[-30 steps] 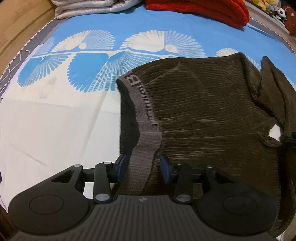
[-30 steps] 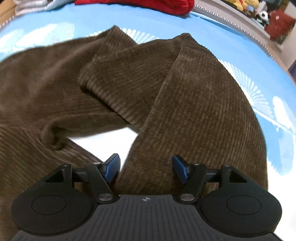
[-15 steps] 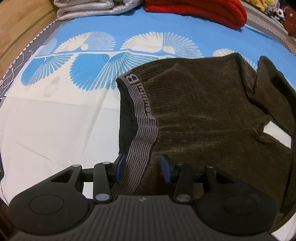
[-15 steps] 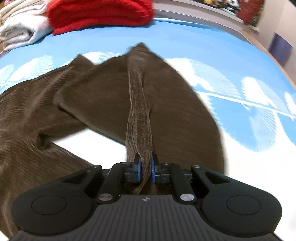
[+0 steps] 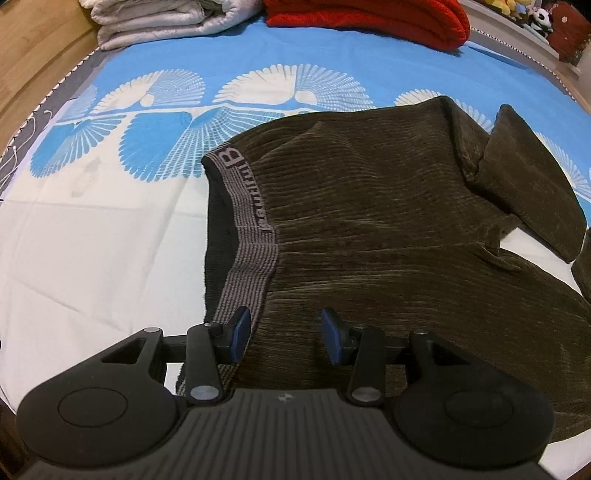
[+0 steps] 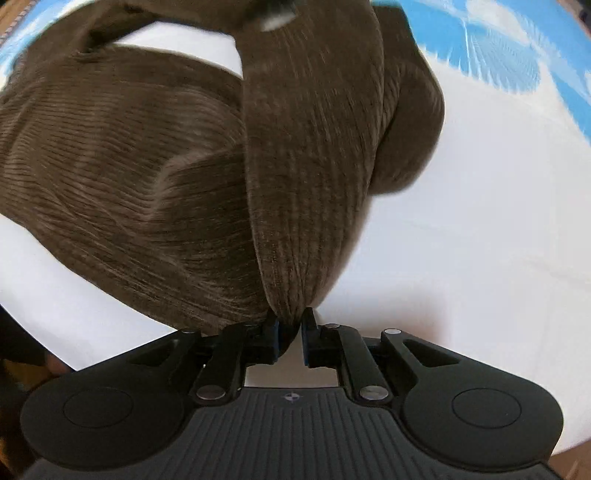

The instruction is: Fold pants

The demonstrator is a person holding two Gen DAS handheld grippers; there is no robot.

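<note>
Brown corduroy pants (image 5: pixel 388 206) lie on the blue and white bed sheet (image 5: pixel 92 240), with a grey lettered waistband (image 5: pixel 251 218) on the left side. My left gripper (image 5: pixel 284 334) is open, its blue pads on either side of the pants' near edge beside the waistband. In the right wrist view, my right gripper (image 6: pixel 290 338) is shut on a bunched fold of a pant leg (image 6: pixel 306 184), which is lifted off the sheet and hangs forward over the rest of the pants (image 6: pixel 129 177).
A folded red blanket (image 5: pixel 365 18) and folded pale bedding (image 5: pixel 159 18) lie at the far end of the bed. Soft toys (image 5: pixel 532 14) sit at the far right. A wooden floor (image 5: pixel 33 48) shows beyond the bed's left edge.
My right gripper closed on the pant leg and lifted it, pulling it toward the near side. My left gripper stayed open and shifted slightly right of the waistband.
</note>
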